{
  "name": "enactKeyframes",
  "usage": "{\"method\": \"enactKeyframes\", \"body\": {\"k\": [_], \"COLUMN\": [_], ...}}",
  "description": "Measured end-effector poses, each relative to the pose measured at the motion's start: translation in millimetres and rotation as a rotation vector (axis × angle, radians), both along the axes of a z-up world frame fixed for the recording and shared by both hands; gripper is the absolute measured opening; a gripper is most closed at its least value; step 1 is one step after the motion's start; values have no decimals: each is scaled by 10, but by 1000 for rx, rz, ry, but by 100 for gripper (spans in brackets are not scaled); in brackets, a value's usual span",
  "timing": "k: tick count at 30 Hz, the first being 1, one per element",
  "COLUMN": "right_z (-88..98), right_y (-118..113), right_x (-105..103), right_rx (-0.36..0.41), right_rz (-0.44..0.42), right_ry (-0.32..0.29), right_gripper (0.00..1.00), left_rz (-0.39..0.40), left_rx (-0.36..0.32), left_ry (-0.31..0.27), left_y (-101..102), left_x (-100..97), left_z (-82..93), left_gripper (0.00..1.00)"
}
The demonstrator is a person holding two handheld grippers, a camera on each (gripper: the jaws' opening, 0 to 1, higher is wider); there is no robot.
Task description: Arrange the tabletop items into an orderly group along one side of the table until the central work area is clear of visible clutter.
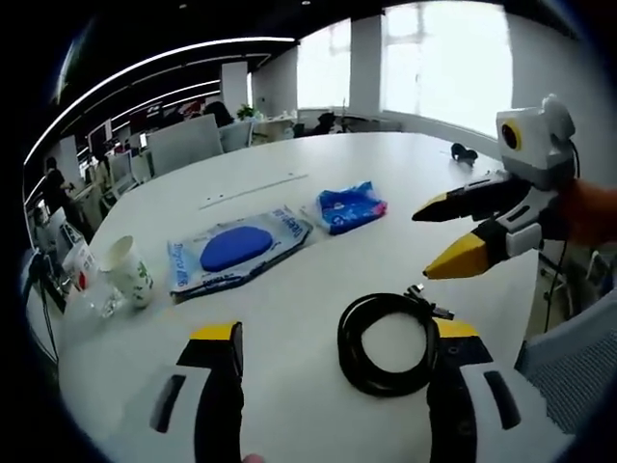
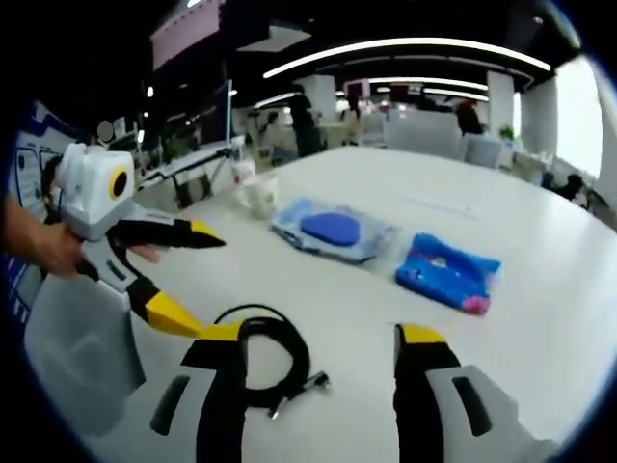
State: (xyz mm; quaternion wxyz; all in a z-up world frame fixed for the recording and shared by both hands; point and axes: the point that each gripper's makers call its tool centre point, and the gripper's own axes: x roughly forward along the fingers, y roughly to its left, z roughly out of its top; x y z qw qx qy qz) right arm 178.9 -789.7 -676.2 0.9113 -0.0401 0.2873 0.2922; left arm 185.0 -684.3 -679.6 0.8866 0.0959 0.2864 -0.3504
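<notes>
You are holding your left gripper wide open and empty, its jaws straddling the coiled black cable, which lies nearer the right jaw, likely lining up a grasp; your right gripper is gaping empty too, the cable beside its left jaw, the flat blue pouch in clear wrap and small blue packet waiting beyond

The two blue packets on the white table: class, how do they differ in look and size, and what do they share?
The clear packet is larger and see-through, showing a dark blue oval inside; the small blue packet is solid bright blue print with a pink edge. The clear packet lies nearer the paper cup; the small blue packet lies further from it. Both lie flat on the table, untouched.
</notes>
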Motion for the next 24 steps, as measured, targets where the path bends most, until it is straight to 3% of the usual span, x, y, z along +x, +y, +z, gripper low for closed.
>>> {"method": "enactKeyframes", "body": {"k": [6, 9, 24], "right_z": [-126, -207, -418], "right_y": [51, 64, 172], "right_x": [-104, -138, -90], "right_rx": [-45, -55, -103], "right_rz": [37, 39, 46], "right_ry": [39, 66, 130], "right_gripper": [33, 29, 27], "left_rz": [-50, -71, -102], "left_rx": [-6, -8, 1], "left_ry": [36, 64, 131], "left_y": [-71, -103, -131], "left_x": [-78, -129, -188], "left_z": [-100, -159, -396], "left_gripper": [65, 60, 47]}}
